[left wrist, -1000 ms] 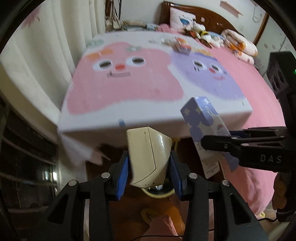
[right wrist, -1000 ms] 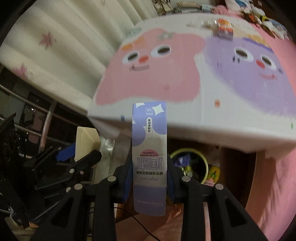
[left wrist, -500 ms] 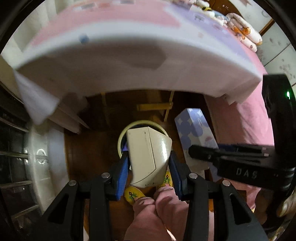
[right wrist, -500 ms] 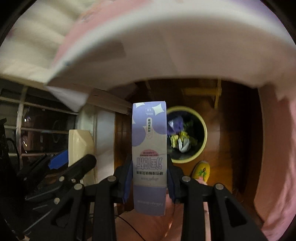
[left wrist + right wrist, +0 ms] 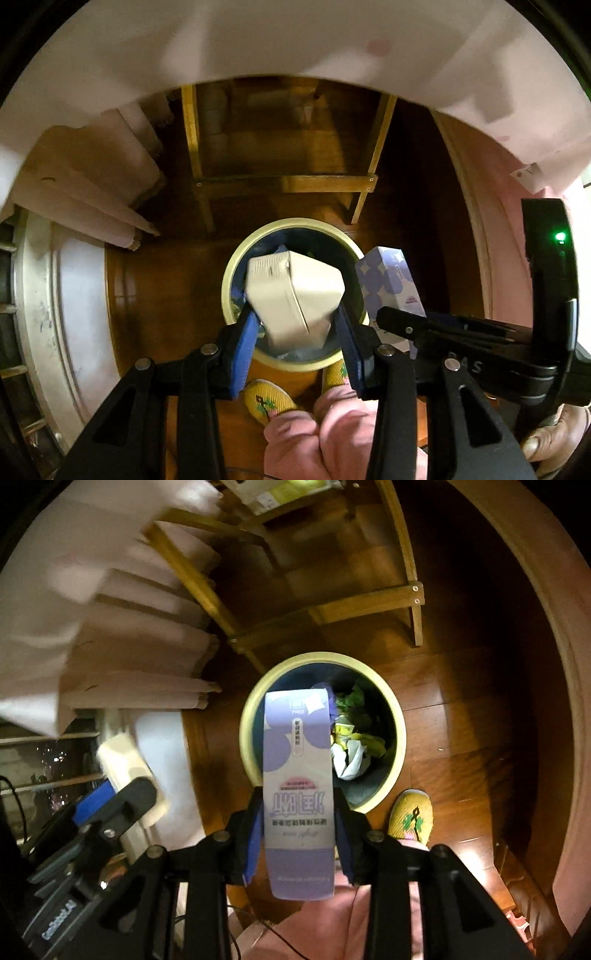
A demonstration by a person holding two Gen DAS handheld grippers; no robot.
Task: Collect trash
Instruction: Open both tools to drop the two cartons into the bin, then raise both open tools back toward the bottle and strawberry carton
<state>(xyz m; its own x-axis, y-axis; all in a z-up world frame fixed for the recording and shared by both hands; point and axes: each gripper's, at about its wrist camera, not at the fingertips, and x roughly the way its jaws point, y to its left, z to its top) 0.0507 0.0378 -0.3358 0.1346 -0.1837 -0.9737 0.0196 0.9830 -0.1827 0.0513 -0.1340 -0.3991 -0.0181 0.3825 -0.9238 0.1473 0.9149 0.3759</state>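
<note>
Left gripper (image 5: pixel 295 328) clamped on a cream carton (image 5: pixel 293 295), blue pads against both flanks, held directly over the mouth of the yellow-rimmed bin (image 5: pixel 236 258) on the wooden floor. Right gripper (image 5: pixel 297 819) closed on a tall purple box (image 5: pixel 297 775), upper end reaching over the near-left part of the bin (image 5: pixel 397 716), crumpled wrappers (image 5: pixel 351 738) visible inside, ahead and to the right of the box. From the left gripper, purple box (image 5: pixel 388 280) just to the right, beside the rim rather than clearly over the opening.

For a clean drop: open the left gripper first, carton already centred. Then shift the right gripper forward and slightly right, tilt the box down, release only once fully over the opening. Worth minding: yellow slipper (image 5: pixel 410 816) close behind the bin, long box likely to catch the rim.
</note>
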